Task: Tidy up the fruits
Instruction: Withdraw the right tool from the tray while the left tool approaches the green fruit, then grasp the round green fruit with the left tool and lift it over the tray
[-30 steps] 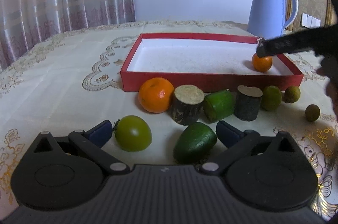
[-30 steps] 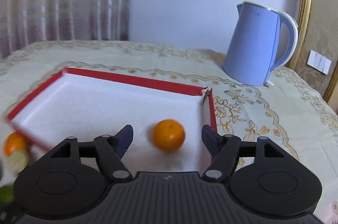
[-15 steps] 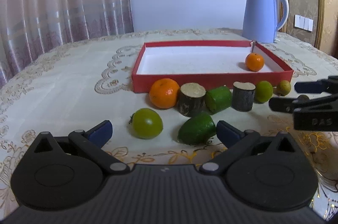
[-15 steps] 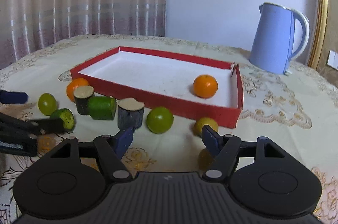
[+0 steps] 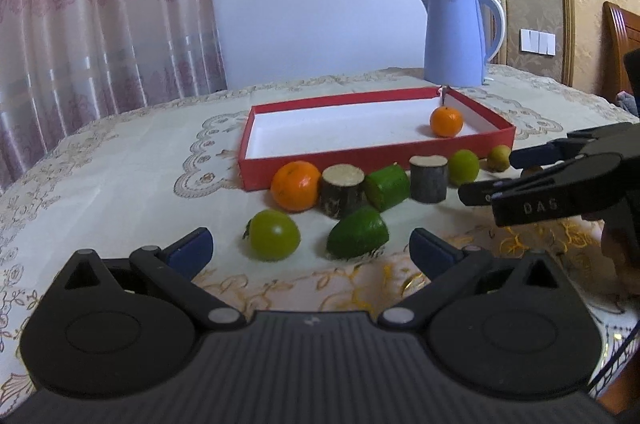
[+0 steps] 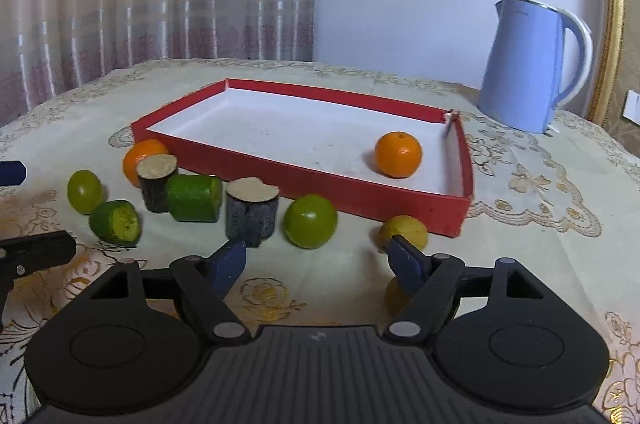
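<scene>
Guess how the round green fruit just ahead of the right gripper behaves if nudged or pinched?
The round green fruit is nearly spherical and sits free on the tablecloth, so a nudge probably rolls it. Its glossy skin suggests it could slip from the pads; centre the pinch.

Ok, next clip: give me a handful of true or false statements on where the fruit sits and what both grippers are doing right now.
1. One orange lies inside the red tray. True.
2. The left gripper is shut on the green tomato. False: it is open, and the green tomato lies on the tablecloth between its fingers, untouched.
3. A second orange sits outside the tray, against its front wall. True.
4. The blue kettle stands inside the tray. False: it stands on the table beyond the tray's far corner.
5. The right gripper holds a fruit. False: it is open and empty, with a small yellow-green fruit just beyond its right finger.
</scene>
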### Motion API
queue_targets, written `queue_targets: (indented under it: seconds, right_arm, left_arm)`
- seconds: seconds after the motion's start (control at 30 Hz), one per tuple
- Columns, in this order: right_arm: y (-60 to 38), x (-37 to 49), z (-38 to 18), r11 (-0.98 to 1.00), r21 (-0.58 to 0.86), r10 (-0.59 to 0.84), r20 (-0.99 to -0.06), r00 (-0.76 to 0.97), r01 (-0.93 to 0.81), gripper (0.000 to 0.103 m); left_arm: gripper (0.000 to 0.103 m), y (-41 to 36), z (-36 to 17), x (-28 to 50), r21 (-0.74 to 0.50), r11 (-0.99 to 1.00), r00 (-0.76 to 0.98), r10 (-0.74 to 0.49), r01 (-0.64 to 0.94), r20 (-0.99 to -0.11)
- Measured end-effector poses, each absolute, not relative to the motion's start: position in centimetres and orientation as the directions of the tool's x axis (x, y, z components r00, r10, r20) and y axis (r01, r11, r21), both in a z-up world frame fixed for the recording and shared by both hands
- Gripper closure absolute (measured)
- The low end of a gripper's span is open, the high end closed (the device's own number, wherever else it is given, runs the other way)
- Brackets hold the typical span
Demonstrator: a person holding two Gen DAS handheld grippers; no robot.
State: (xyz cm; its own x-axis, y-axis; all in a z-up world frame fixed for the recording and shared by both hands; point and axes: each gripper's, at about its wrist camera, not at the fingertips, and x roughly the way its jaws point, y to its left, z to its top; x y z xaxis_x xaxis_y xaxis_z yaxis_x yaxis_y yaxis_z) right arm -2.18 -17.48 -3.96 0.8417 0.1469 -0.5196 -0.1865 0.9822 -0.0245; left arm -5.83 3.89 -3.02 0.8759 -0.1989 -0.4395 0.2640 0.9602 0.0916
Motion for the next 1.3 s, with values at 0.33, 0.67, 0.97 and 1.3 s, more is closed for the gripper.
queue_targets:
  seconds: [0.33,0.67,0.97,1.3]
  right_arm:
    - [-16.6,-1.9,-4.2,0.975,-0.060,0.145,-0.549,0.823,-0.212,0.020]
    - [-15.8,-1.8,-4.4,0.976,-0.124,0.080,-0.552,0.830,-0.177,0.008]
    - [-15.8,-1.7,-4.5,0.978,-0.128,0.069,-0.555,0.829,-0.166,0.004]
    - [-15.7,-1.6,-4.6,0.978,-0.139,0.053,-0.560,0.827,-0.157,0.000]
  left_arm:
    - [0.000,6.4,-2.6,-1.4,0.064,0.993,0.873,-0.053,0.096,-0.484]
    - [0.000,5.9,-4.2,0.9,0.040,0.997,0.826,-0.036,0.071,-0.563]
    - [0.025,5.4,-4.4,0.7,0.052,0.993,0.828,-0.058,0.105,-0.557]
    - [0.062,4.8,-4.4,0.4,0.031,0.982,0.817,-0.139,0.189,-0.559]
